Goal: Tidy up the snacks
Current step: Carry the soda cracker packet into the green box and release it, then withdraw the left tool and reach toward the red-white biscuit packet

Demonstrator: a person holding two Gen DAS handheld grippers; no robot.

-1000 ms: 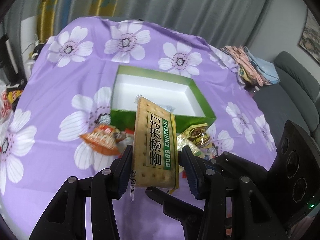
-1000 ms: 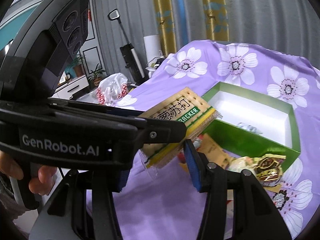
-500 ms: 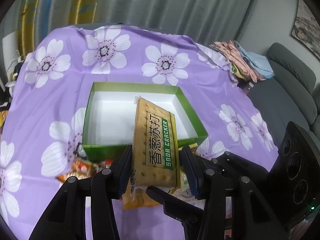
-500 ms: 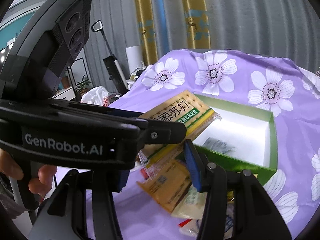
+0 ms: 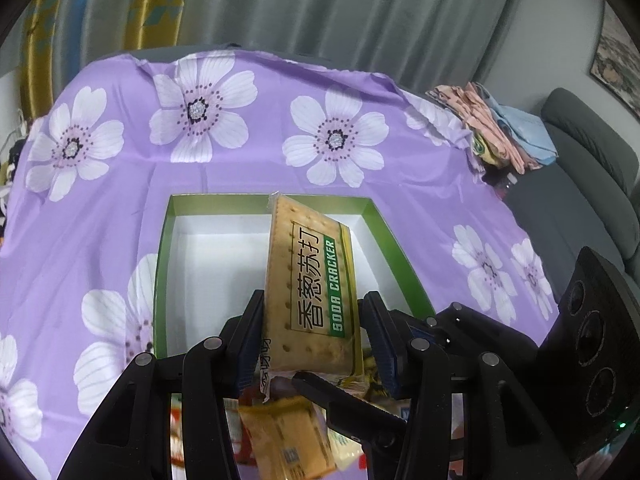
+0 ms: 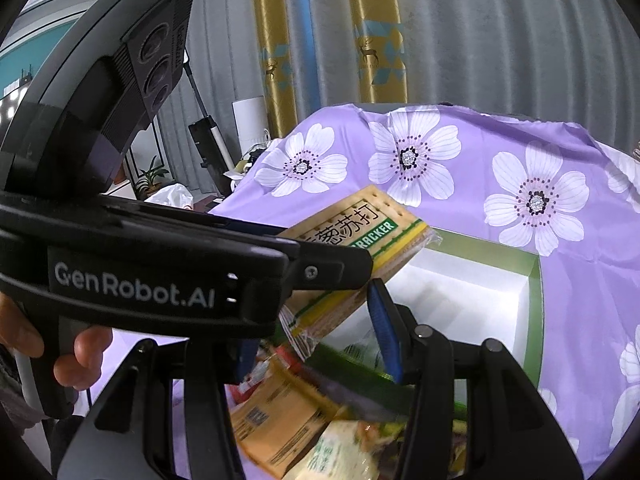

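The left tongs point(image 5: 312, 332) are clenched on the soda cracker pack point(image 5: 314, 280), holding it in the air above the green box point(image 5: 162, 264) on the purple-clothed counter point(image 5: 240, 160). The right tongs point(image 6: 316, 344) hang spread and hold nothing over the loose snacks point(image 6: 280, 412). This looks like the placing step: next, lower the pack inside the walls, then release.
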